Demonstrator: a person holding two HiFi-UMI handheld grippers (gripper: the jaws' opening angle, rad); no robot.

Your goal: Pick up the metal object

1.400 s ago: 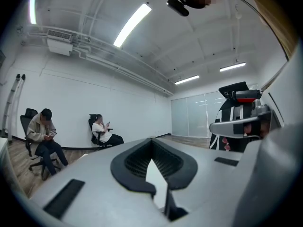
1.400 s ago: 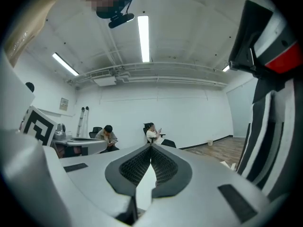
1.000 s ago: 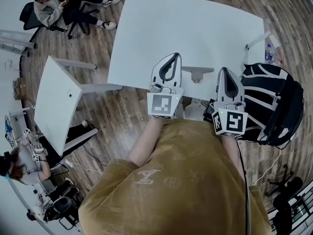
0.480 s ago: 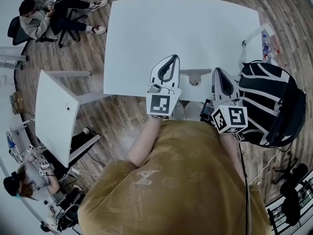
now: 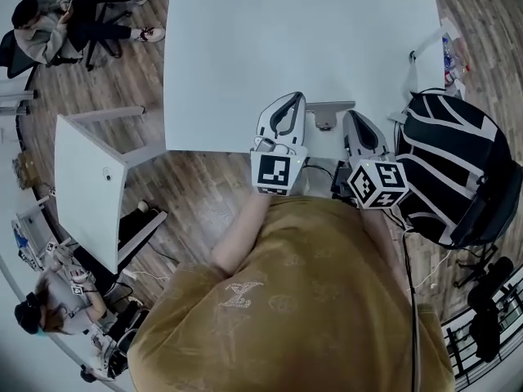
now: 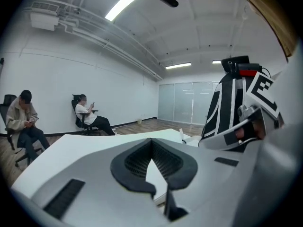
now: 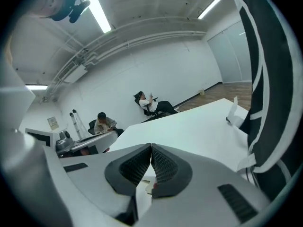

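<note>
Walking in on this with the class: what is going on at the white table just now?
A person in a mustard shirt is at the near edge of a white table, holding a gripper in each hand. The left gripper and right gripper both have their fingers closed with nothing between them. The metal object lies on the table by its edge, between the two grippers, not yet picked up.

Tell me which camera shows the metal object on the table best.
Head view: the metal object lies in plain sight at the table's near edge. Neither gripper view shows it clearly past the left claw and right claw.
</note>
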